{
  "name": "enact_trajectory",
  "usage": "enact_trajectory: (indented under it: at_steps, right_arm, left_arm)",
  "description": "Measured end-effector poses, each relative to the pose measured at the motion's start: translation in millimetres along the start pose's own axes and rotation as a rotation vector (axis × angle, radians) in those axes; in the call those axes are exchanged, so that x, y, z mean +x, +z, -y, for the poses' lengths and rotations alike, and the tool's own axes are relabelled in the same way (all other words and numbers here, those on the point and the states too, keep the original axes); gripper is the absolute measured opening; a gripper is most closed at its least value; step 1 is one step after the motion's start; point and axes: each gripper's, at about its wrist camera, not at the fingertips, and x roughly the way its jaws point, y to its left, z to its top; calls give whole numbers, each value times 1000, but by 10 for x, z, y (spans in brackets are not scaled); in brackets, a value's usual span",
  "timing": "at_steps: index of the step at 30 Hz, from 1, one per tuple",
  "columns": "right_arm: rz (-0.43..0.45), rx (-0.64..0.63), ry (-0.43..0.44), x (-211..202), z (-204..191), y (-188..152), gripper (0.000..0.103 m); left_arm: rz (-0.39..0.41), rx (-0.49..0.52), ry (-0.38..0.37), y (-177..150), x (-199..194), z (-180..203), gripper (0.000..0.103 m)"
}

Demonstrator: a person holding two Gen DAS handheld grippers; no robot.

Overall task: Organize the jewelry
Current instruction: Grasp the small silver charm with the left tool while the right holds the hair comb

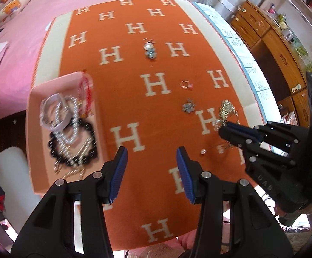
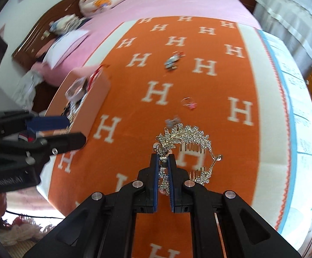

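Right wrist view: right gripper point(image 2: 164, 161) clamped on silver rhinestone leaf hair comb point(image 2: 186, 137), lifted over orange H-patterned blanket point(image 2: 134, 107).
Handling: light, rigid, snag-prone; thin teeth probably bend.
Grip point: stem, not teeth.
Left gripper point(image 1: 151, 161): half open, empty, right of pink jewelry tray point(image 1: 32, 129).

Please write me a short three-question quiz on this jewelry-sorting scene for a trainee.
1. True or false: the right gripper is shut on the silver rhinestone leaf-shaped hair comb.
2. Multiple choice: where is the black bead bracelet? A) on the orange blanket with white H letters; B) in the shallow pink tray; C) between the fingers of the left gripper.
3. Fill in: besides the comb, ___ small pieces still lie loose on the blanket beyond the grippers.

Key:
1. True.
2. B.
3. Three: the silver-blue charm, the small pink-stoned ring and the small silver flower-shaped piece.
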Motion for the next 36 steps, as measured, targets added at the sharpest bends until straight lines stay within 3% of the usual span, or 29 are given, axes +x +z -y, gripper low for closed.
enact_trajectory:
  at_steps: [12,20,29,34,36]
  right_arm:
    - [31,128,2,-124,648,117,7]
    - [4,165,29,5,914,87,7]
    - [-17,188,51,155,1090,123,7]
    - [-16,186,58,185,1130,159,7]
    - [-17,187,62,201,1137,166,7]
  left_arm:
    - [-11,83,-32,392,523,535,44]
    - [-25,112,22,543,862,668,44]
    - [-25,222,97,592,1064,891,43]
    - [-40,217,102,584,1130,905,22]
    - [-43,202,95,578,1150,874,21]
